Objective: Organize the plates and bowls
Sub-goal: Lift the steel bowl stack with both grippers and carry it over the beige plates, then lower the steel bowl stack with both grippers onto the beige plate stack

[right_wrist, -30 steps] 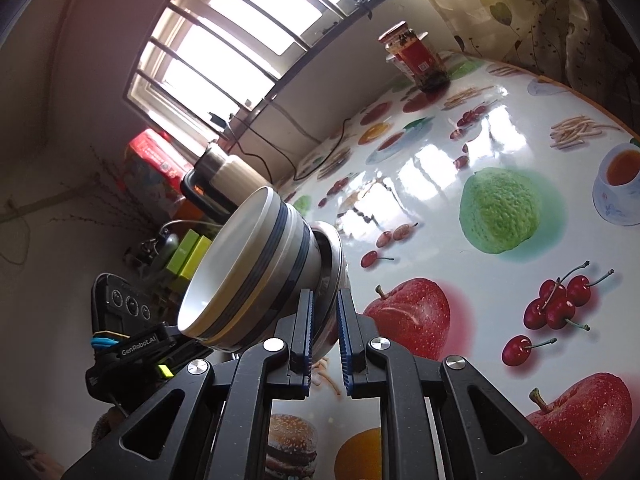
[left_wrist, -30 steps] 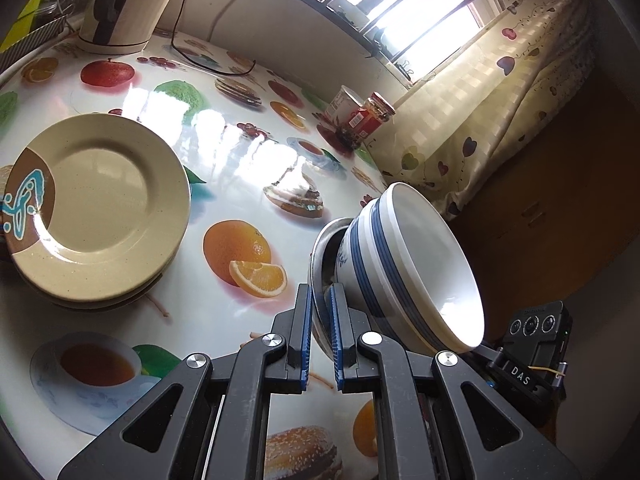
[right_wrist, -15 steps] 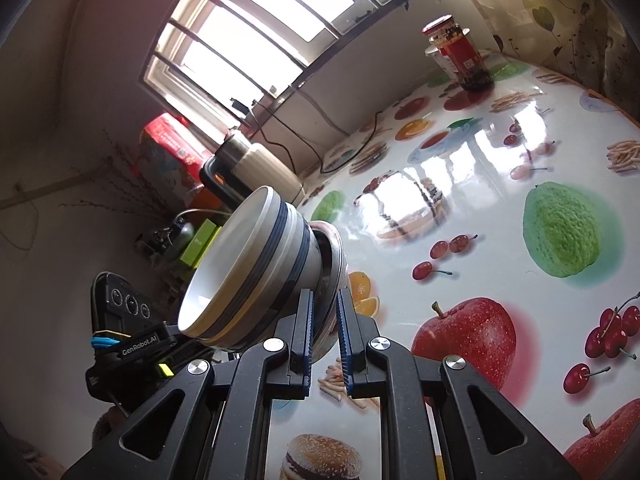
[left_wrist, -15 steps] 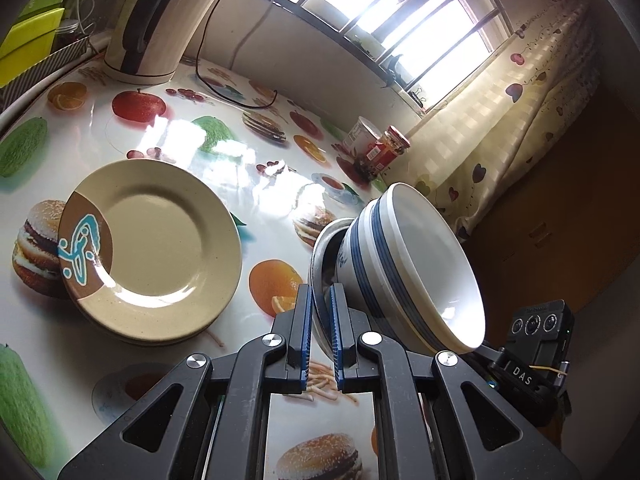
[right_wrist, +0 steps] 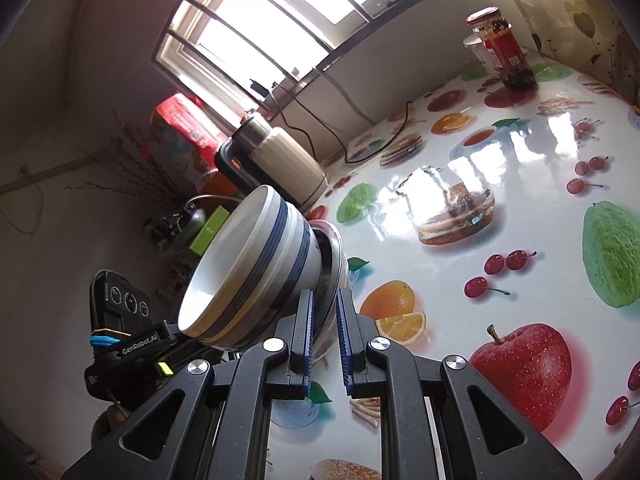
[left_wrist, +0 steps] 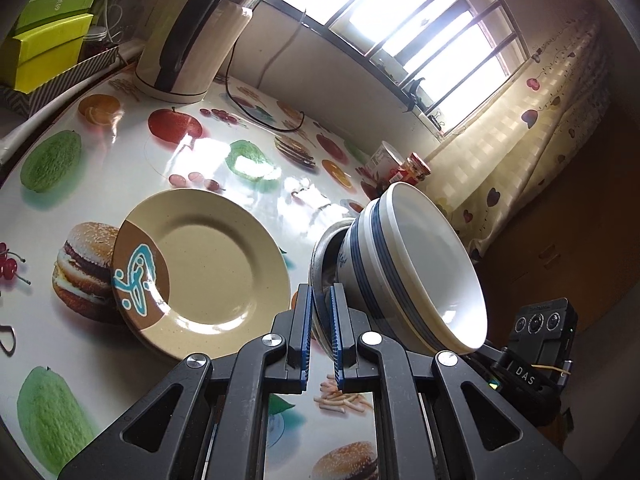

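Observation:
Both grippers hold one stack of dishes between them, above the table. The stack is a metal plate [left_wrist: 322,248] carrying nested white bowls with blue stripes [left_wrist: 404,264]. My left gripper [left_wrist: 320,320] is shut on the metal plate's rim. My right gripper [right_wrist: 325,320] is shut on the opposite rim of the metal plate [right_wrist: 334,256], with the striped bowls [right_wrist: 256,268] to its left. A stack of beige plates with a brown and teal patch [left_wrist: 200,268] lies on the fruit-print table [left_wrist: 100,160], left of the left gripper.
A white electric kettle [left_wrist: 192,40] with a black cord stands at the table's back, by green boxes [left_wrist: 44,40]. A red-lidded jar [right_wrist: 504,52] and a white cup [left_wrist: 380,160] stand near the window. A curtain [left_wrist: 520,140] hangs at the right.
Both grippers have drawn back and lifted with the bowl stack. In the left wrist view the beige plates have shifted right toward the middle, and the kettle has come further into view.

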{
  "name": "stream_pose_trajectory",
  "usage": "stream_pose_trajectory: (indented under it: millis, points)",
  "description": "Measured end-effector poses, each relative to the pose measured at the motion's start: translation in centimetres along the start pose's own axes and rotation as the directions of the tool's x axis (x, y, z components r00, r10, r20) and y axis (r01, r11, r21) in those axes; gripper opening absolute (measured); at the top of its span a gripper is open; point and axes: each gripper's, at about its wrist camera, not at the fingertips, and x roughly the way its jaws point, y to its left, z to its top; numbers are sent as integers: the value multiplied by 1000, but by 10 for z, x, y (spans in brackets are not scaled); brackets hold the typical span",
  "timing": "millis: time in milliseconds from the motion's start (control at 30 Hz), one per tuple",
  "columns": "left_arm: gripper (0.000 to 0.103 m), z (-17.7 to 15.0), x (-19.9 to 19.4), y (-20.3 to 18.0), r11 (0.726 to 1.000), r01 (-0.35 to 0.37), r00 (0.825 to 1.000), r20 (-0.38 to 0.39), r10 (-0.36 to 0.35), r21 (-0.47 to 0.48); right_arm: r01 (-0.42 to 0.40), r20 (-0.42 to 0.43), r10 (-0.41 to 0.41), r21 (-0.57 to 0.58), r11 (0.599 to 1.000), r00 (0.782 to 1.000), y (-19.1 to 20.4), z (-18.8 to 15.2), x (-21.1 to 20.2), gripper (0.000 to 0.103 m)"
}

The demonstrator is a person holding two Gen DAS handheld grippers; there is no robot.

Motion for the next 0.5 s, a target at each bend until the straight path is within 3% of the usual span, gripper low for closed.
stream_pose_trajectory:
  millis: [500]
  points:
    - [8,16,-12,46,997,-62,998,24,63,-48,-41,-76,39,-28,999,996,19,4,57,13]
